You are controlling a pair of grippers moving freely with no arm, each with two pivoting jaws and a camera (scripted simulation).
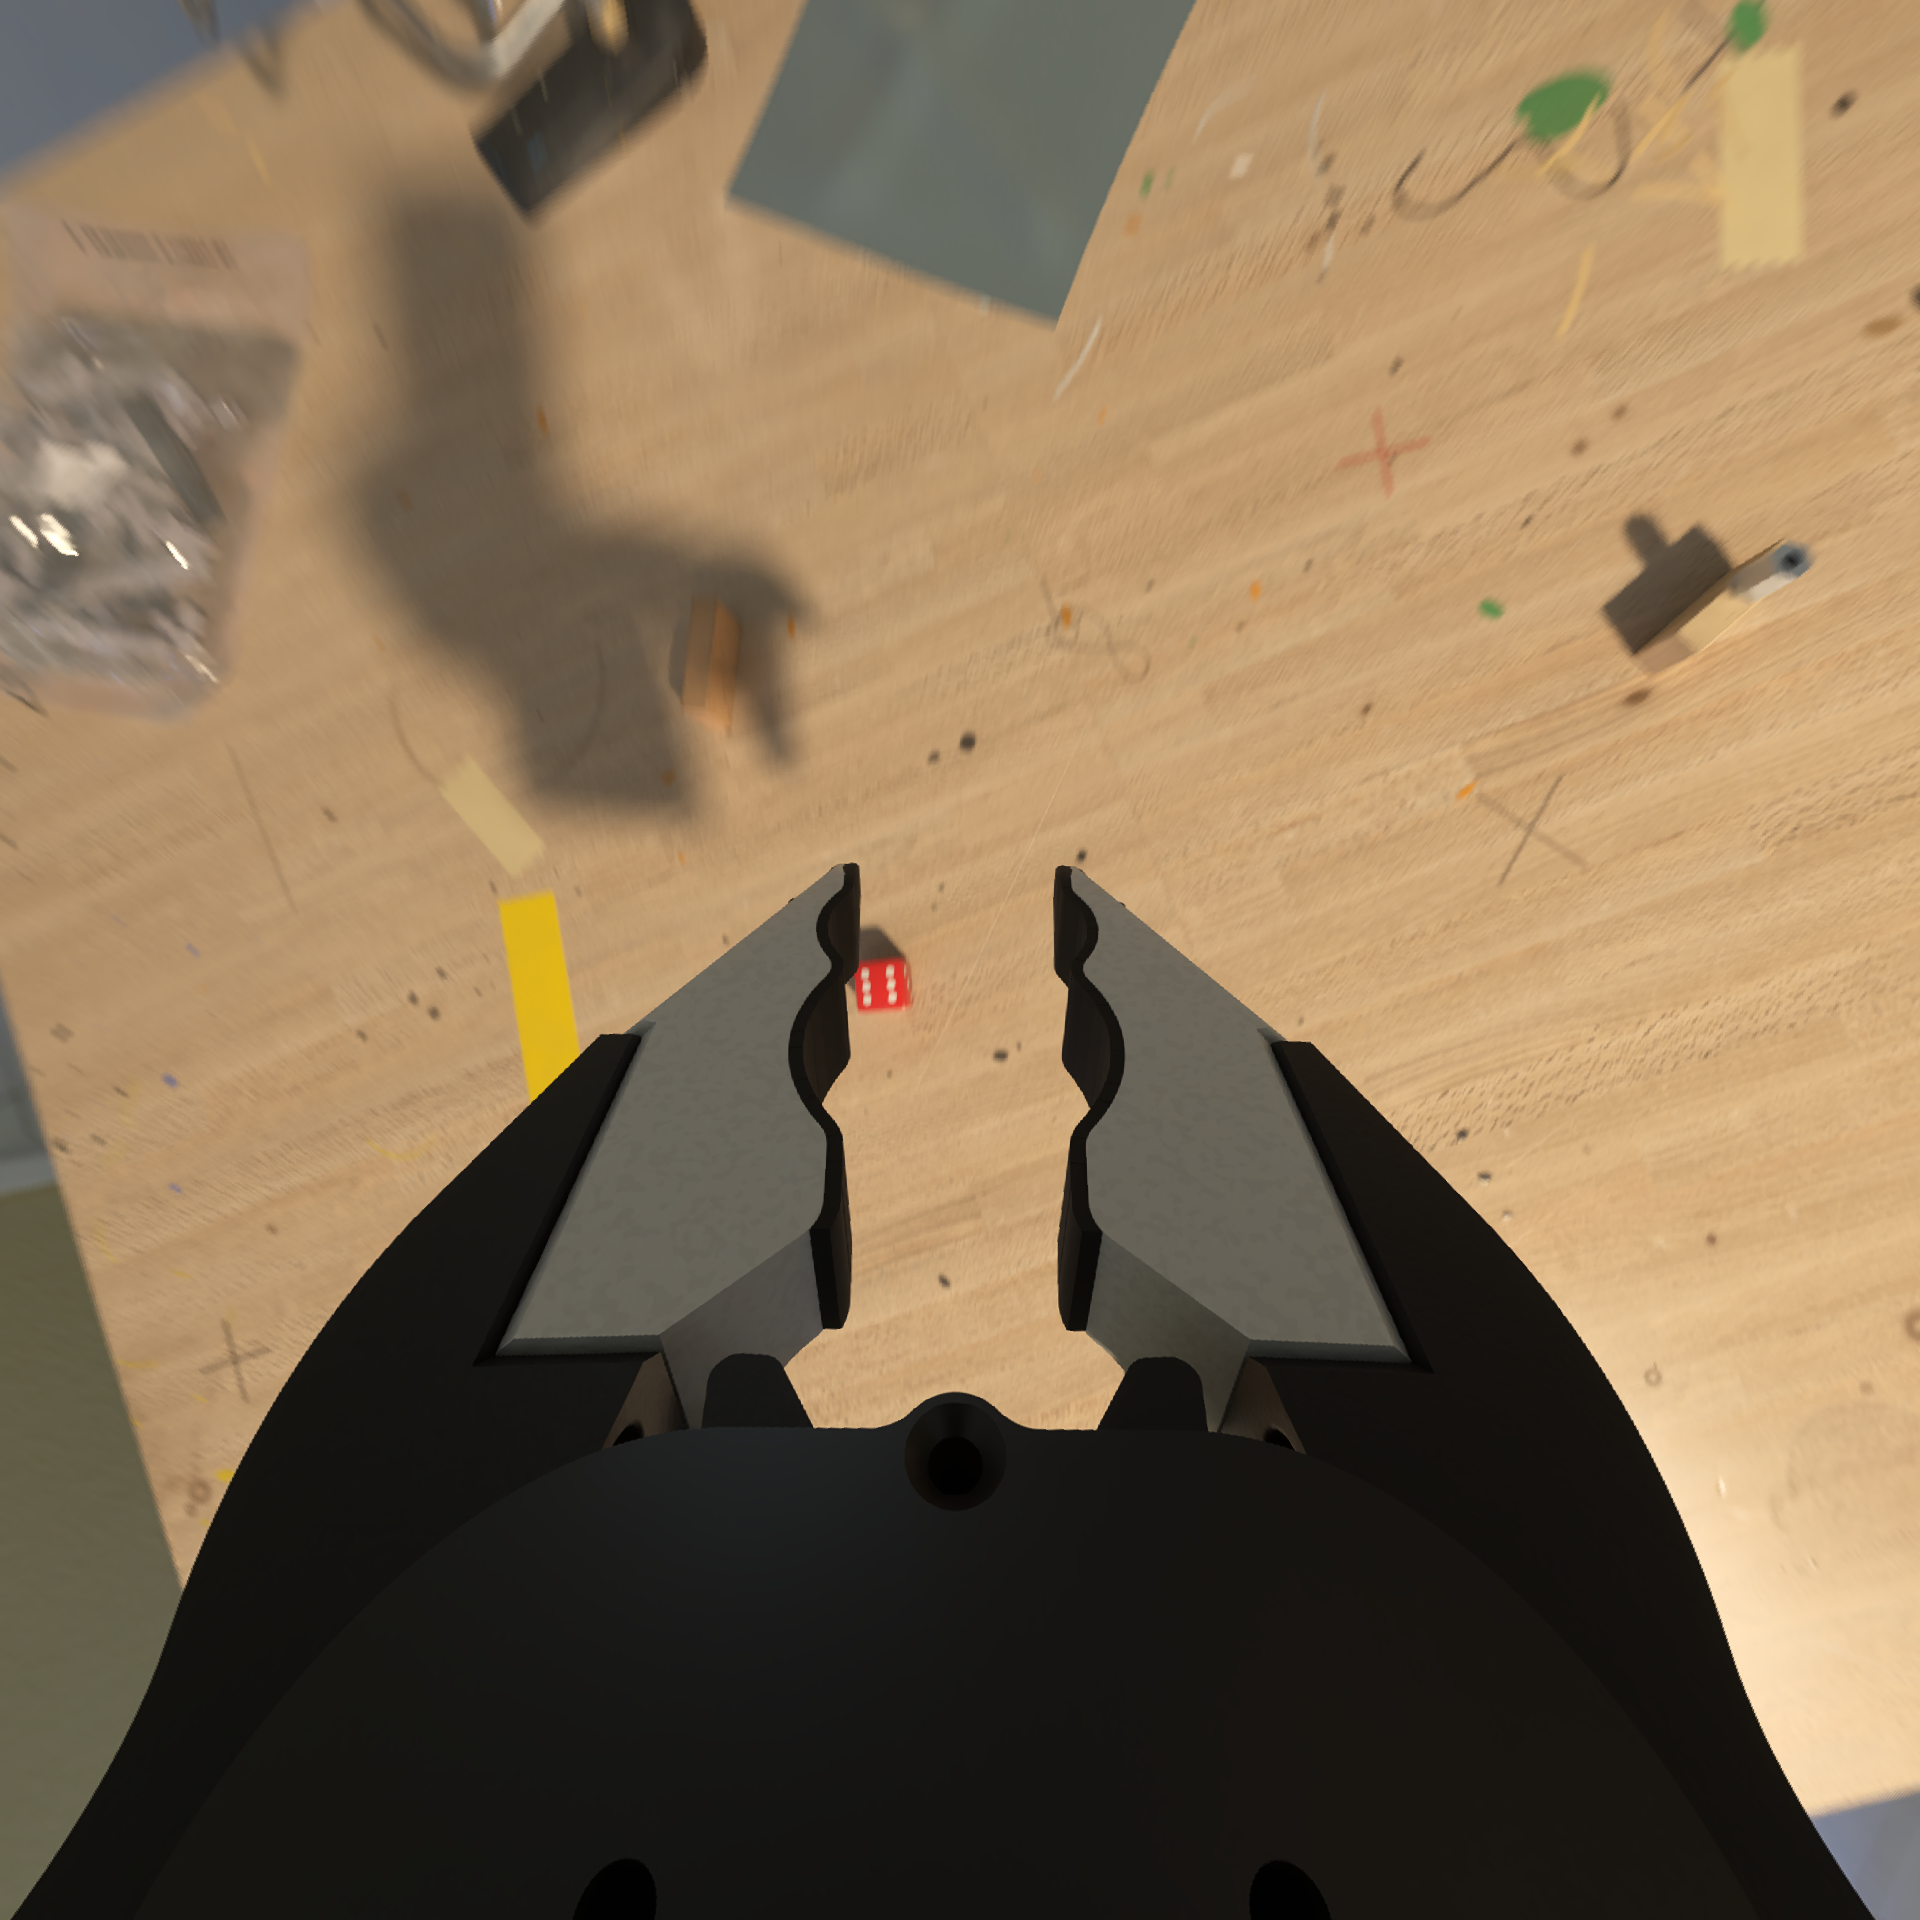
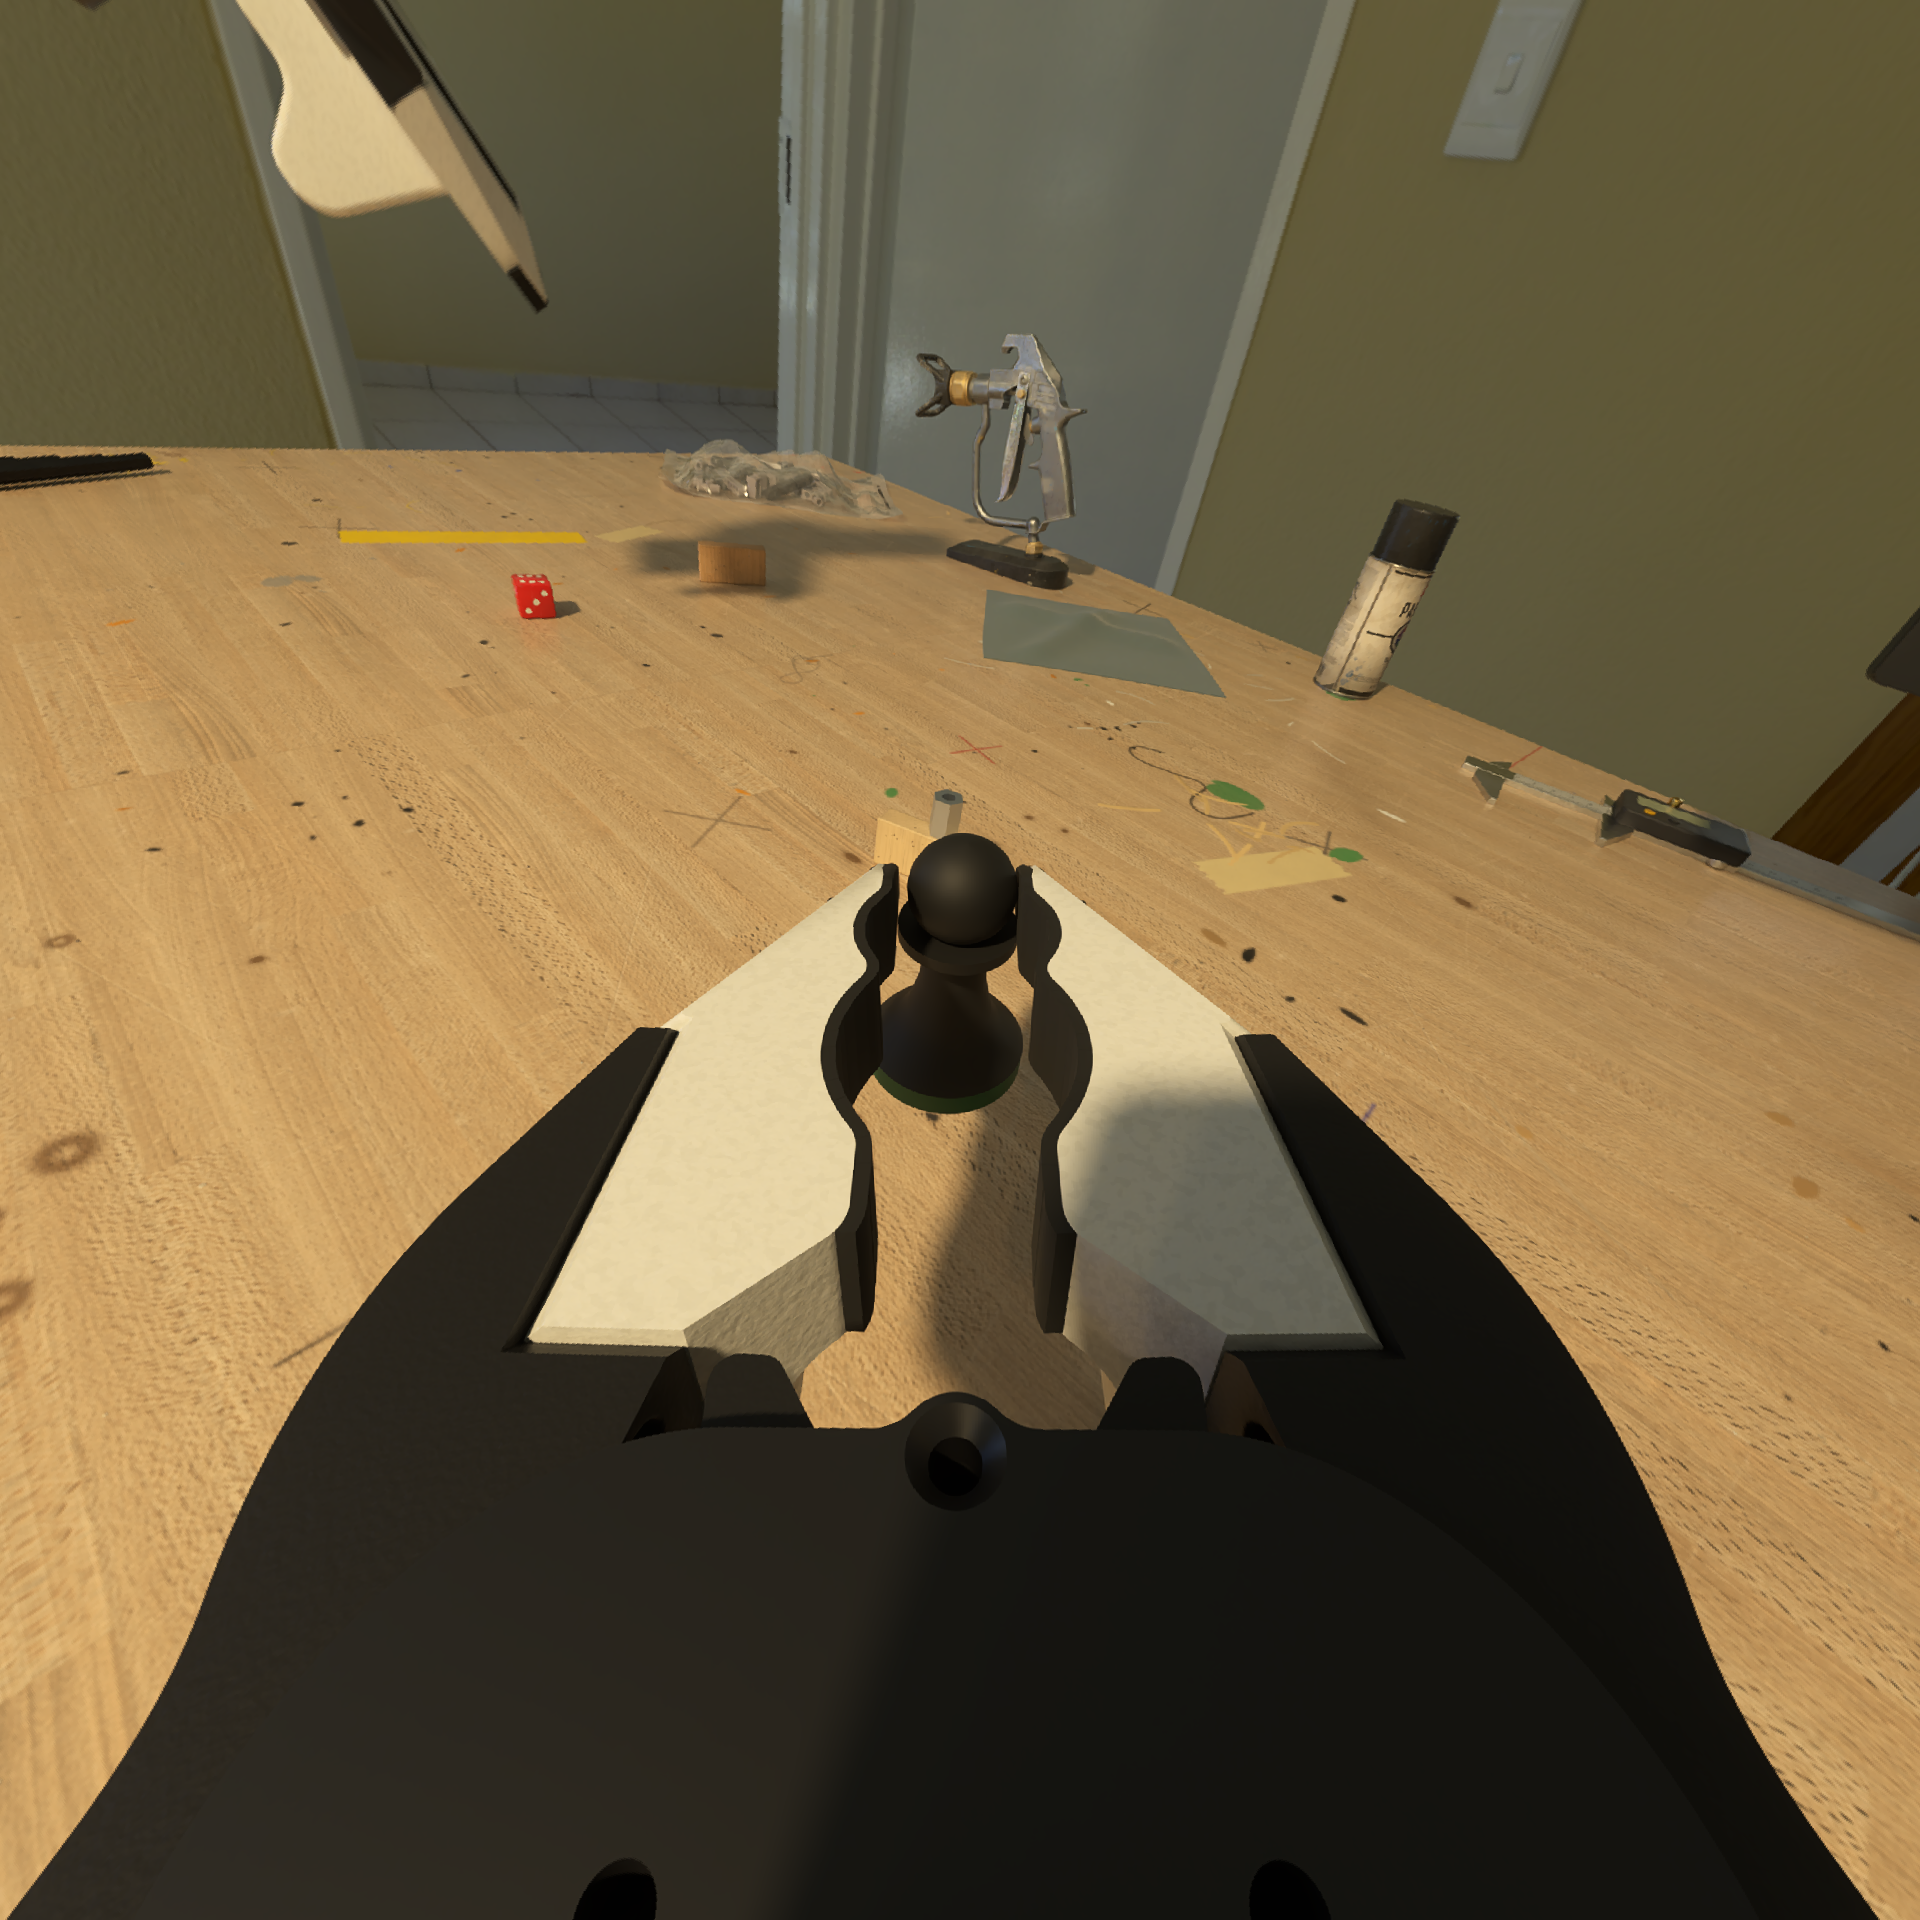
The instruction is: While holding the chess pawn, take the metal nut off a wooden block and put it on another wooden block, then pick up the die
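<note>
My left gripper (image 1: 956, 883) is open and empty, high above the table and looking down. The red die (image 1: 883, 982) lies below it, just inside the left fingertip; it also shows in the right wrist view (image 2: 533, 596). My right gripper (image 2: 956, 883) is shut on the black chess pawn (image 2: 956, 997), upright and low over the table. Just behind the pawn stands a wooden block (image 2: 896, 837) with the metal nut (image 2: 945, 810) on it; both show far right in the left wrist view, block (image 1: 1704, 623) and nut (image 1: 1782, 566). A second wooden block (image 2: 730, 562) (image 1: 712, 660) lies bare in shadow.
A spray gun on a stand (image 2: 1023, 436), a spray can (image 2: 1382, 603), a grey sheet (image 2: 1091, 639) and a caliper (image 2: 1642, 816) sit along the far and right edges. A bag of hardware (image 2: 774, 480) and a yellow tape strip (image 2: 462, 537) lie beyond the die.
</note>
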